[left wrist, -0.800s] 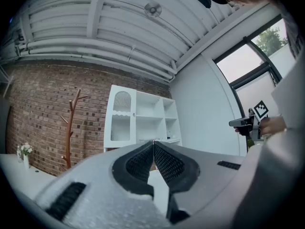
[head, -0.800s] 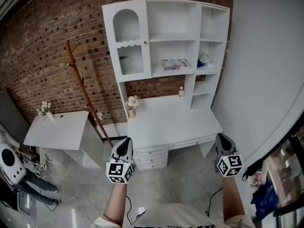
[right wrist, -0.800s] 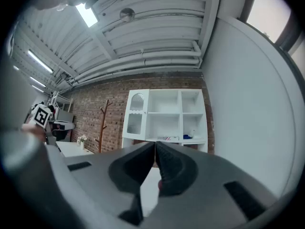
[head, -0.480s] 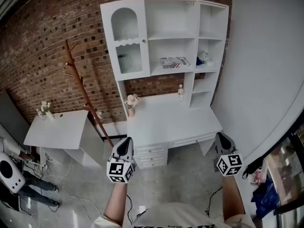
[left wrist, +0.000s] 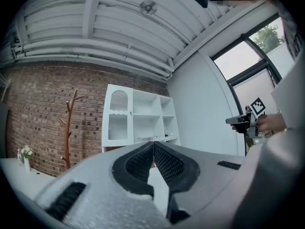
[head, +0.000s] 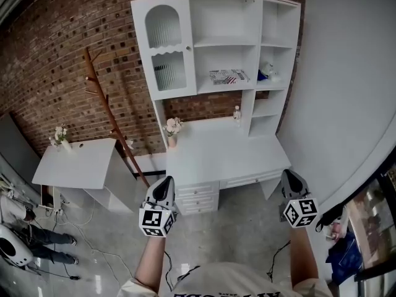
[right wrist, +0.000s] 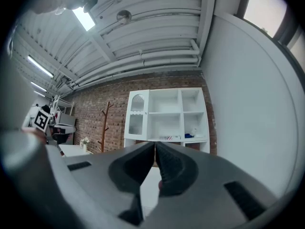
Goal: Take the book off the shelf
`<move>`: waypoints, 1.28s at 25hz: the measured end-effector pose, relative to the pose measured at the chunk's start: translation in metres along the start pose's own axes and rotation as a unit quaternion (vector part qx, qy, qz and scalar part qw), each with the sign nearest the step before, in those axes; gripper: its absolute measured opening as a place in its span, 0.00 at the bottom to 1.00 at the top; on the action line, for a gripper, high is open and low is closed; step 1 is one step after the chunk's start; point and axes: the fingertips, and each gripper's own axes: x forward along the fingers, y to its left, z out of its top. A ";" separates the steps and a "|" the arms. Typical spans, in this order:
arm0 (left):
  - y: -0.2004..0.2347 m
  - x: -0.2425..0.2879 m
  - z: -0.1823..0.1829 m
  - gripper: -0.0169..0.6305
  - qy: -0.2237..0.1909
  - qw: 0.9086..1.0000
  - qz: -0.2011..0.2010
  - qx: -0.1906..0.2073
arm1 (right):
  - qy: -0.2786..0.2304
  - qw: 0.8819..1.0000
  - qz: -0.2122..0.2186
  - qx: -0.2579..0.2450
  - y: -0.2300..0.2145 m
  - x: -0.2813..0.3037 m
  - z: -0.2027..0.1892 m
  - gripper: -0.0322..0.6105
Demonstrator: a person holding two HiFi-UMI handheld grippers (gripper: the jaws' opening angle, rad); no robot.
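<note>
Left gripper (head: 163,183) and right gripper (head: 290,178) fingers fully closed, empty, held level well short of the bench (head: 216,158), presumably pre-reach; book (head: 228,76) lies flat on the middle shelf (head: 210,90).

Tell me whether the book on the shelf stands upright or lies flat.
Lying flat: the book shows its cover face up on the shelf.

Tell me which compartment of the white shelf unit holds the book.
The lower compartment of the middle column: the book lies flat in it. The compartment above is empty.
</note>
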 end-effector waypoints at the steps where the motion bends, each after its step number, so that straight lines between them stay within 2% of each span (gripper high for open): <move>1: -0.002 0.000 -0.001 0.07 0.002 1.000 0.001 0.001 | 0.002 1.000 0.002 0.000 -0.001 0.000 -0.001 0.10; 8: -0.012 0.002 -0.009 0.07 0.010 1.000 0.009 -0.001 | 0.012 1.000 0.010 -0.008 -0.012 -0.004 -0.009 0.10; 19: -0.057 0.008 -0.029 0.07 0.025 1.000 0.008 -0.004 | 0.027 0.999 0.031 -0.015 -0.036 -0.005 -0.030 0.10; 32: -0.068 0.022 -0.043 0.07 0.043 0.999 0.007 -0.006 | 0.040 0.998 0.036 0.010 -0.050 0.010 -0.057 0.10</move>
